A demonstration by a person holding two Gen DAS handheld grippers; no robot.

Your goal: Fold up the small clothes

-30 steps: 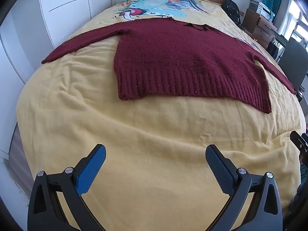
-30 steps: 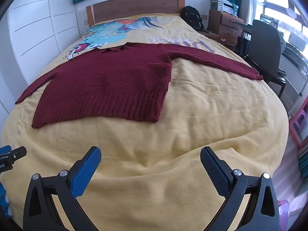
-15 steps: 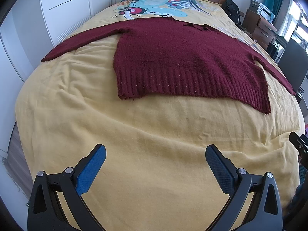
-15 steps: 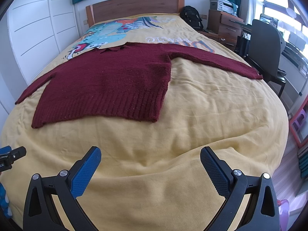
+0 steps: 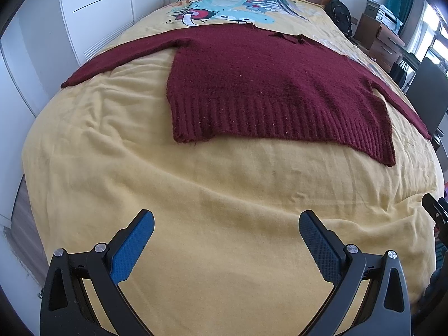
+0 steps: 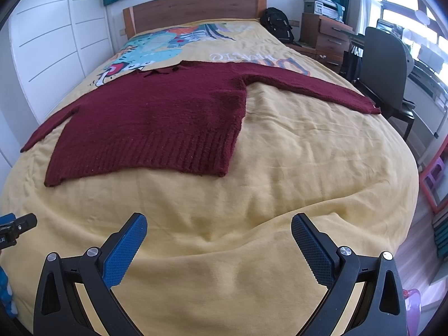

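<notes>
Left wrist view shows the left gripper [image 5: 226, 222] hovering over the yellow bedspread [image 5: 224, 184], jaws spread wide and empty; the right gripper [image 6: 219, 225] hangs likewise. Folding looks not yet begun: next, each should probably reach forward for a sleeve or hem corner. The dark red sweater [image 6: 156, 117] lies flat mid-bed, sleeves outstretched.

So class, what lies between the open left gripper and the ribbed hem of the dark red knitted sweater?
Only bare, wrinkled yellow bedspread between the left gripper and the sweater; left wrist view.
</notes>
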